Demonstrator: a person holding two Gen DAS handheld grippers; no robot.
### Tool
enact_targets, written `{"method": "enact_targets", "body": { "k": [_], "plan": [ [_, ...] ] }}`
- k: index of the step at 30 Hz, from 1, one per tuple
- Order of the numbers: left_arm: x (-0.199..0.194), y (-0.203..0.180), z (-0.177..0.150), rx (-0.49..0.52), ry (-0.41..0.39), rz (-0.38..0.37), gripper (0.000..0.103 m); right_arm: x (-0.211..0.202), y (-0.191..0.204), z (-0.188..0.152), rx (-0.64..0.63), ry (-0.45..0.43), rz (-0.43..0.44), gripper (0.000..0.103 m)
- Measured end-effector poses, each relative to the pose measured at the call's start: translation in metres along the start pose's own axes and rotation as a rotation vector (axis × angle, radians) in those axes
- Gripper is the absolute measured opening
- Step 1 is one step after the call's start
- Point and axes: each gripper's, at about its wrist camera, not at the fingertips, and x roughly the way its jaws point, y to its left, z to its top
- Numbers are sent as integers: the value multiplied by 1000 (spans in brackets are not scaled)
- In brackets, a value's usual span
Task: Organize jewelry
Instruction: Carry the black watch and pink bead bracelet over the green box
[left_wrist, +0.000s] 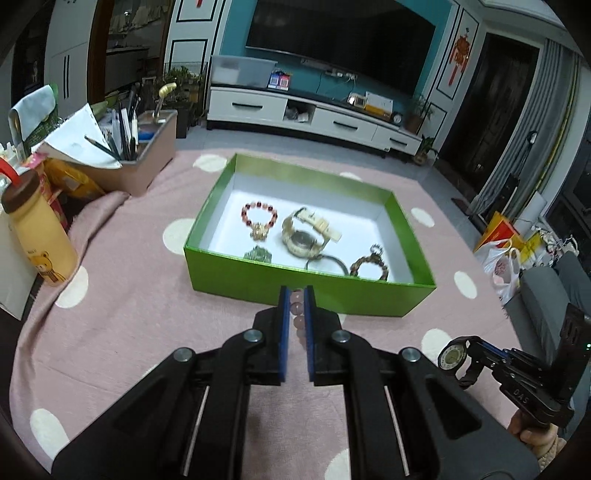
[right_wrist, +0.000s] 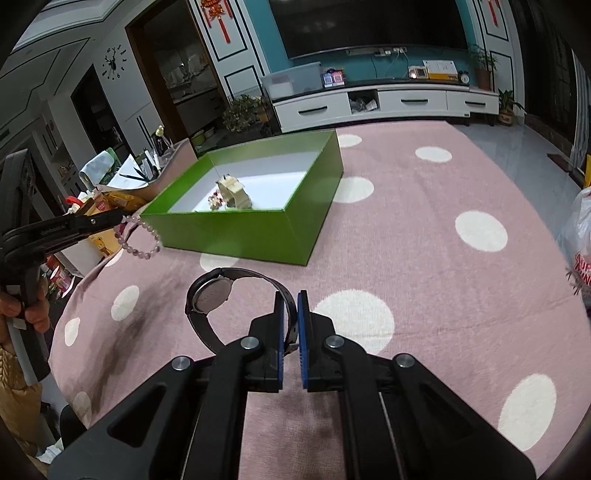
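Between my left claw's (left_wrist: 297, 295) blue pads sits a pink bead bracelet (left_wrist: 297, 312), clamped; only three or four beads show from the left wrist, while the right wrist view shows the rest of the loop (right_wrist: 142, 236) hanging free off the claw tip (right_wrist: 110, 218), just short of the green box (right_wrist: 251, 232). My right claw (right_wrist: 290, 301) is clamped on the strap of a black watch (right_wrist: 216, 291), whose case back faces me; the left view shows its dial (left_wrist: 451, 357) instead. Both claws hover over the desk's pink spotted cloth (left_wrist: 129, 306), near side of the box (left_wrist: 306, 288).

Inside the box I count five pieces: one red bead bracelet (left_wrist: 258, 218), one cream-strapped watch (left_wrist: 306, 232), one green pendant (left_wrist: 258, 255), one dark ring or bangle (left_wrist: 327, 261) and one brown bead bracelet (left_wrist: 369, 264). The box's near wall cuts off the pendant, the ring and the brown bracelet, so I cannot make them out fully. From the right wrist only the cream watch (right_wrist: 232, 194) and a blur of beads show.
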Motion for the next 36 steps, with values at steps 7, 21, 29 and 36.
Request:
{"method": "enact_targets", "body": {
  "k": [7,21,29,36],
  "plan": [
    [-17,1,18,13,-46,4,7,-13,7,22,-31,-48,-15,6],
    [-9,-3,69,32,-73,12,7,-5,22,88,-110,-118,-62,6],
    [16,-4,100,22,-63,35,7,13,29,119,-148,-128,-90,6],
    [43,-5,114,34,-36,60,7,40,32,141,-172,-116,-118,6]
  ]
}}
